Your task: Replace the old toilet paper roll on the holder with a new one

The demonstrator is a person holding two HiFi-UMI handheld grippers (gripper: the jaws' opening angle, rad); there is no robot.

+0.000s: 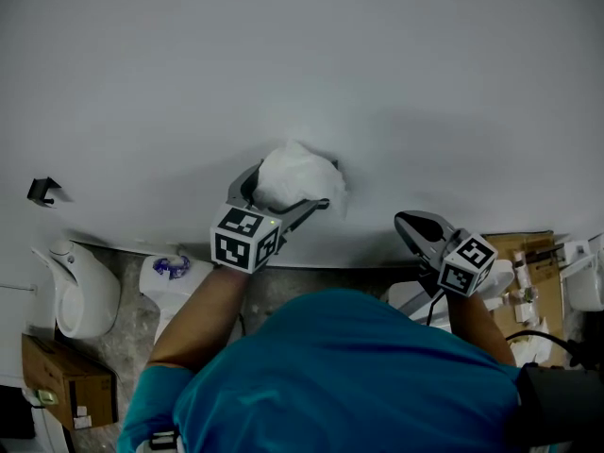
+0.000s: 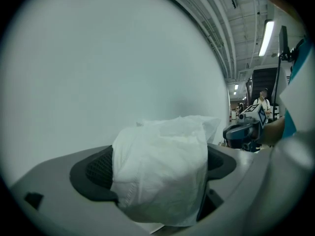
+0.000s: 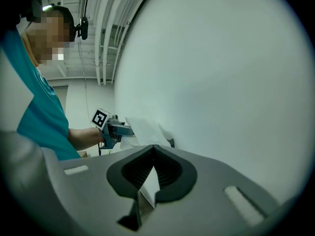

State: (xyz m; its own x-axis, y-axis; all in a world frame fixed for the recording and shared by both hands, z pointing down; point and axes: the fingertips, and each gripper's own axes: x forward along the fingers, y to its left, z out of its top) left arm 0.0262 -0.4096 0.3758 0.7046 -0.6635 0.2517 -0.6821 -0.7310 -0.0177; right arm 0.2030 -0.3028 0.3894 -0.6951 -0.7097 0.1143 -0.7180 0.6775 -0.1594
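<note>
**Head view.** The left gripper [image 1: 291, 187] is closed on the white toilet paper roll [image 1: 300, 176], a little toward 12 o'clock from the centre of the frame. The roll is pressed against the pale wall [image 1: 311, 55]. A dark holder bracket [image 3: 171, 142] shows at the roll's far edge. The right gripper [image 1: 413, 223] is at 4 o'clock from the roll, near it but apart, with its tip toward the wall. A white toilet [image 1: 80, 295] stands at 8 o'clock, with a cardboard box [image 1: 61, 377] below it.

**Left gripper view.** The jaws stand wide apart, and the crumpled roll fills the gap between their dark pads [image 2: 96, 173].

**Right gripper view.** The jaws meet at their tips. A thin white sliver shows between them lower down; what it is cannot be told.
</note>
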